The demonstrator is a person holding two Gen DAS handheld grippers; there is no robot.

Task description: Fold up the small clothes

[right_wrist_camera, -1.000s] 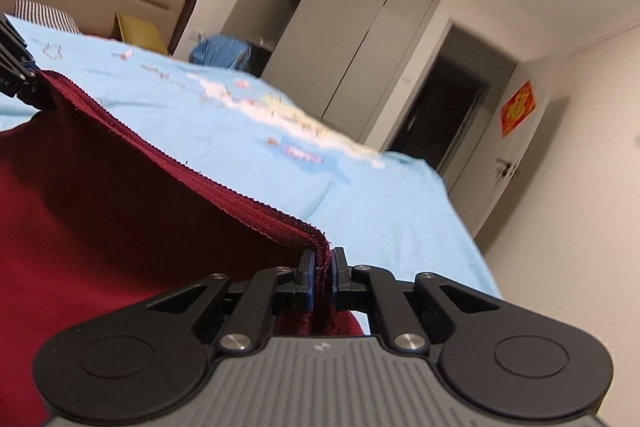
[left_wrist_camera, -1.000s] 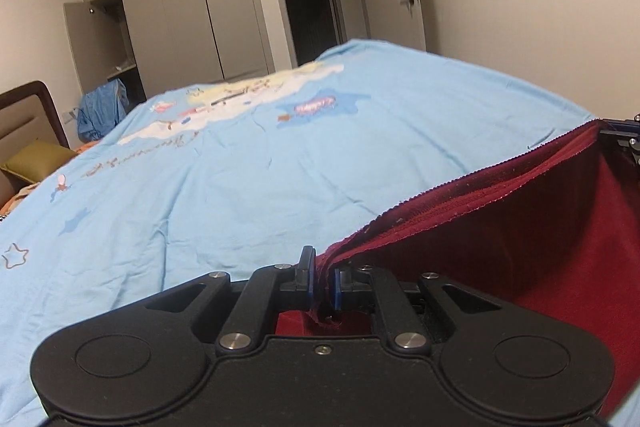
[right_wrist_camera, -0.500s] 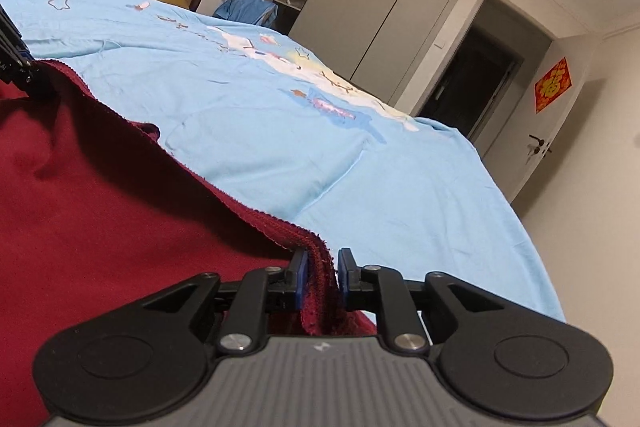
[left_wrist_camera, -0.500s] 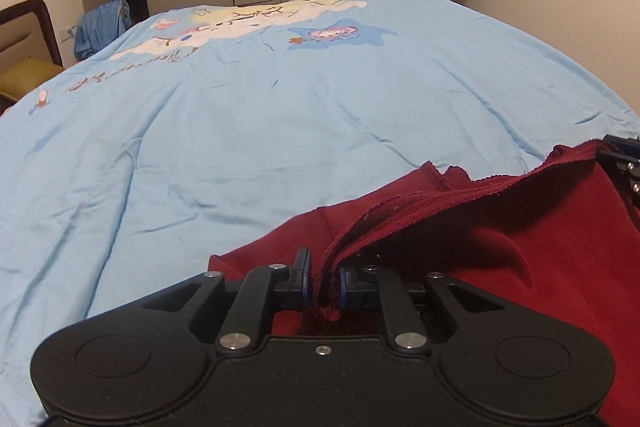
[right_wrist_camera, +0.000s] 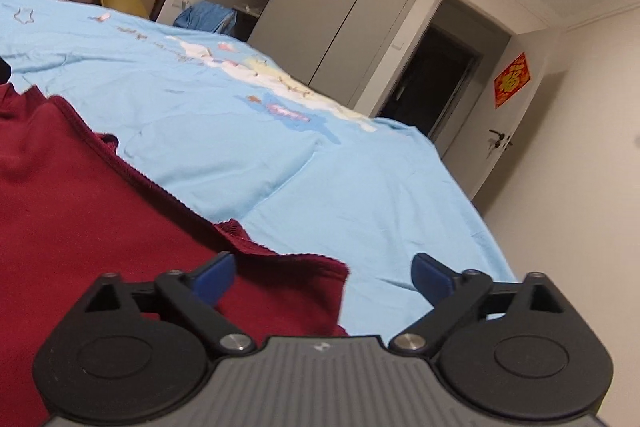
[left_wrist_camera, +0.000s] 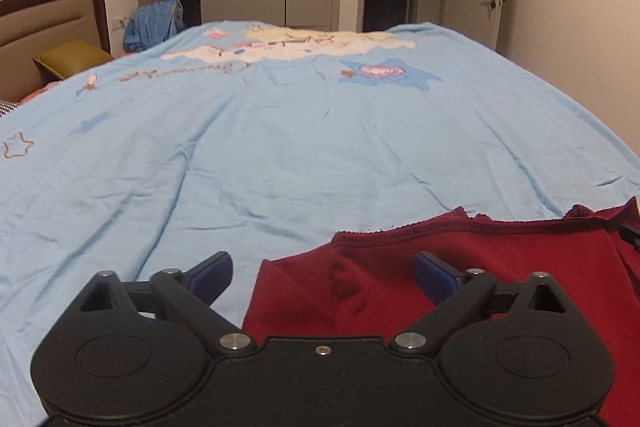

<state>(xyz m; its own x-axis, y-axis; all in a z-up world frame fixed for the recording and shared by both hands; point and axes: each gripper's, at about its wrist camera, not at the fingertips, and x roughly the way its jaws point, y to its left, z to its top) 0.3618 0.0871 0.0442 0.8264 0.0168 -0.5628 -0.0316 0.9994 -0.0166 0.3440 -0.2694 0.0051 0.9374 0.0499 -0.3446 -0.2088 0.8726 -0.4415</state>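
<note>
Left gripper point(left_wrist_camera: 324, 269): jaws wide, empty.
Right gripper point(right_wrist_camera: 324, 271): jaws wide, empty.
Red garment point(left_wrist_camera: 500, 267): flat on bedsheet point(left_wrist_camera: 280, 155); regrip hem at 12 o'clock, level.

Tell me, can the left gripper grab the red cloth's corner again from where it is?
Probably yes. The left gripper is open, and the red cloth lies flat on the blue bedsheet with its corner between the fingers, nothing covering it.

left gripper point(left_wrist_camera: 322, 273): jaws spread wide, nothing clamped, blue pads point(left_wrist_camera: 212, 273) exposed | right gripper point(right_wrist_camera: 322, 273): jaws spread wide, nothing clamped, body rolled relative to the scene
</note>
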